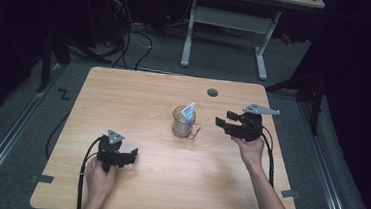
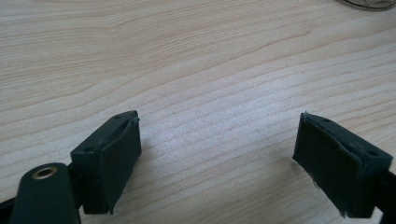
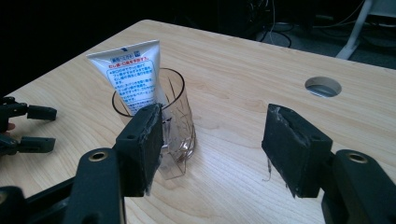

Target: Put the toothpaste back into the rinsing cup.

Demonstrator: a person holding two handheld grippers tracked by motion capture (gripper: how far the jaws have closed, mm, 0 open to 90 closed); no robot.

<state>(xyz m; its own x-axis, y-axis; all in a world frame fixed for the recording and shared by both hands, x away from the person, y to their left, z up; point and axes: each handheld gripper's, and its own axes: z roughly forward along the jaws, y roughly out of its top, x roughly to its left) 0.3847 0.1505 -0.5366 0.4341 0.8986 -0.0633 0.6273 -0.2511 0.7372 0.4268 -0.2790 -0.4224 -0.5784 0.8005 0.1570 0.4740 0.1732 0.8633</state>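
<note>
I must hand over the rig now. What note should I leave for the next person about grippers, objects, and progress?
Left gripper: open, empty, low over the table at its near left.
Right gripper: open, empty, just right of the cup, pointing toward it.
Clear cup with handle: upright at table centre. The toothpaste tube stands inside it, flat end up, leaning on the rim.
Done: tube is in the cup.
Left: nothing is gripped; the next grasp seems to fall to the right gripper.

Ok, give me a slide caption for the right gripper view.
Right gripper, jaws open, facing a clear cup holding an upright white tube on the wooden table.
</note>
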